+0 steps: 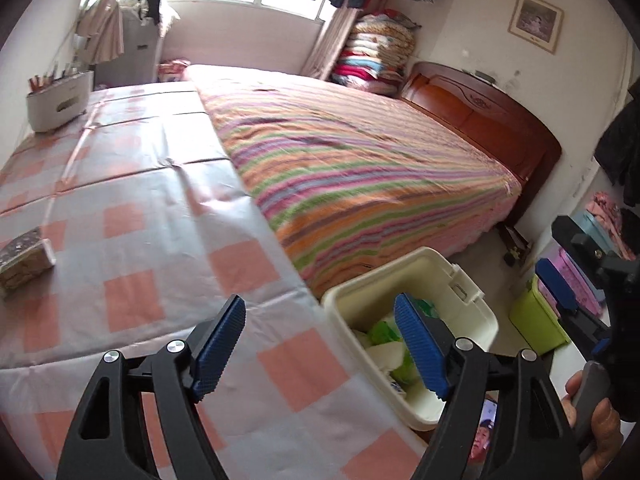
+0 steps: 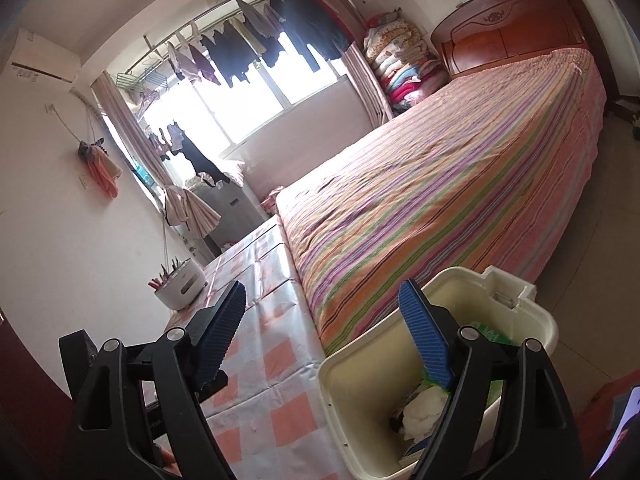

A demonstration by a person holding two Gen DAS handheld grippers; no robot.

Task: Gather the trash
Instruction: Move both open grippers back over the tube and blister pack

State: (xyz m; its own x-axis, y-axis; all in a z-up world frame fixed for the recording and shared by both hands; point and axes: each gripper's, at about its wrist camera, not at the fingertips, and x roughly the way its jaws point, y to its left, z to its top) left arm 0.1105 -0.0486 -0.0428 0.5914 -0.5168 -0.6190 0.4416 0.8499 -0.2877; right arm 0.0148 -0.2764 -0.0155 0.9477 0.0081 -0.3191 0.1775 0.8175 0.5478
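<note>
A cream plastic bin [image 1: 476, 312] stands on the floor between the checked table [image 1: 132, 216] and the striped bed; it holds green and white wrappers and crumpled paper [image 1: 384, 332]. My left gripper [image 1: 320, 344] is open and empty, above the table's edge and the bin's near rim. My right gripper [image 2: 320, 328] is open and empty, hovering over the same bin [image 2: 536, 328], where white crumpled trash [image 2: 424, 404] lies inside. The right gripper also shows at the right edge of the left wrist view [image 1: 560, 284]. A small patterned packet [image 1: 24, 256] lies on the table at the left.
A white holder with pens [image 1: 60, 100] stands at the table's far left. The striped bed [image 1: 360, 160] with a wooden headboard [image 1: 480, 108] runs alongside the table. Coloured boxes [image 1: 540, 320] sit on the floor right of the bin. A phone screen [image 1: 484, 432] shows below.
</note>
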